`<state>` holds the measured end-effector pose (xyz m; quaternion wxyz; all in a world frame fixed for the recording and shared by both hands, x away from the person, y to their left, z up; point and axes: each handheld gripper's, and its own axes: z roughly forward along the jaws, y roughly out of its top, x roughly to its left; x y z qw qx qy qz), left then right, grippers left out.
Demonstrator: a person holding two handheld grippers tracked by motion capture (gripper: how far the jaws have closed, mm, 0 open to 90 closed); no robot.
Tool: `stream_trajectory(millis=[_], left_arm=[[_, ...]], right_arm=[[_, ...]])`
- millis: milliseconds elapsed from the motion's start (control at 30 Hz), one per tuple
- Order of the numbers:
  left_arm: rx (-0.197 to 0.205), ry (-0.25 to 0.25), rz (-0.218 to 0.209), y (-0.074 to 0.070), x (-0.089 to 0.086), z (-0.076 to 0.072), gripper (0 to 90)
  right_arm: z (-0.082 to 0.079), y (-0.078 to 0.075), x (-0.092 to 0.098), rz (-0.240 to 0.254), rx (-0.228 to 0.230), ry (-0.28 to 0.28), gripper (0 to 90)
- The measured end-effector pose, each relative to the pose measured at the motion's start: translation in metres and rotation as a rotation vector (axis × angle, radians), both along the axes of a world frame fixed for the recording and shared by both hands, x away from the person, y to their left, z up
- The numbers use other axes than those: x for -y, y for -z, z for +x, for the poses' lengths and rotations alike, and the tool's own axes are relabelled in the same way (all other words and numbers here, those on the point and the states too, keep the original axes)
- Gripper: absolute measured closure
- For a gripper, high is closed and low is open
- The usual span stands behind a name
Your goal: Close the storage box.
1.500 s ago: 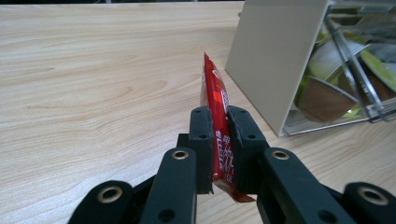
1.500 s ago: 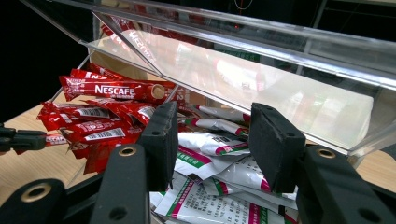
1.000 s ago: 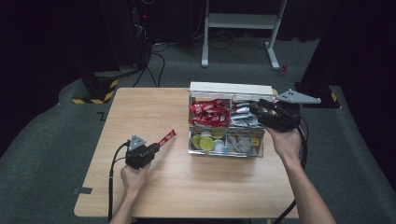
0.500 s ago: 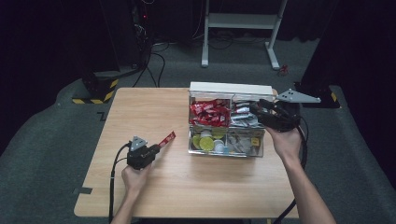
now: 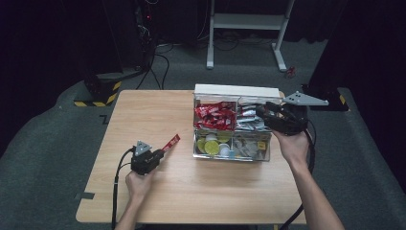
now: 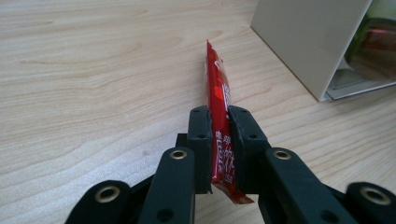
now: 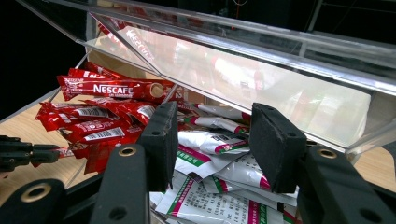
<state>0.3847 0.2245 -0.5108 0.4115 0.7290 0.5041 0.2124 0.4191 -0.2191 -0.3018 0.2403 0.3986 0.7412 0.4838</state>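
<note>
Left gripper (image 5: 154, 156): we see its jaws pressed together on a red sachet (image 5: 170, 143), clamped near the sachet's lower end; in the left gripper view (image 6: 219, 149) the pads squeeze both faces of the sachet (image 6: 218, 112).
Red sachet: it sticks out past the jaws toward the box, held edge-up just above the table (image 5: 143, 115), its far tip near the box but apart from it.
Left-hand room: we find bare wood to the left, ahead and behind this gripper; the table's front edge lies close behind the hand (image 5: 139, 184).
Right gripper (image 5: 268, 115): its jaws stand partly apart with nothing pinched between them; in the right gripper view (image 7: 217, 144) they hang over the white sachets (image 7: 210, 149) without pressing on them.
White sachets: a loose heap in the box's rear right compartment, green and pink print on them.
Red sachets (image 7: 109, 91): piled in the rear left compartment, just across the clear divider from the white ones.
Clear box (image 5: 232, 155): four compartments, its lid (image 5: 237, 91) raised at the back; the front ones hold round yellow and white pieces (image 5: 210, 144) and mixed small packets.
Right-hand room: we note the box sits close to the table's right edge, so the right hand (image 5: 293, 146) hangs at that edge; the raised lid slopes close over the gripper.
</note>
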Motion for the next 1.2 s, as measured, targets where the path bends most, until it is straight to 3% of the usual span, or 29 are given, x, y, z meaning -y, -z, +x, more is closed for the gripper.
stream_trajectory(millis=[200,433,567,767,1100,1200], left_arm=[[-0.045,0.002,0.032,0.009,0.003,0.001,72.8],[-0.058,0.001,0.018,0.011,0.001,-0.002,50.1],[-0.055,0.001,0.022,0.011,-0.001,-0.007,43.7],[-0.059,0.004,0.019,0.012,-0.004,-0.016,40.0],[-0.063,0.008,0.073,0.016,-0.003,-0.026,38.1],[-0.064,0.0,0.064,0.016,-0.003,-0.027,37.9]], right_arm=[[0.0,0.0,0.0,0.001,-0.001,0.0,52.0],[-0.001,0.001,0.0,-0.004,0.008,0.0,51.3],[-0.003,0.001,0.002,-0.001,0.011,0.003,50.9],[-0.007,0.0,0.008,0.004,0.011,0.01,51.1],[-0.013,0.005,0.012,-0.002,-0.014,-0.003,51.5],[-0.016,0.005,0.014,0.006,-0.015,-0.002,51.3]])
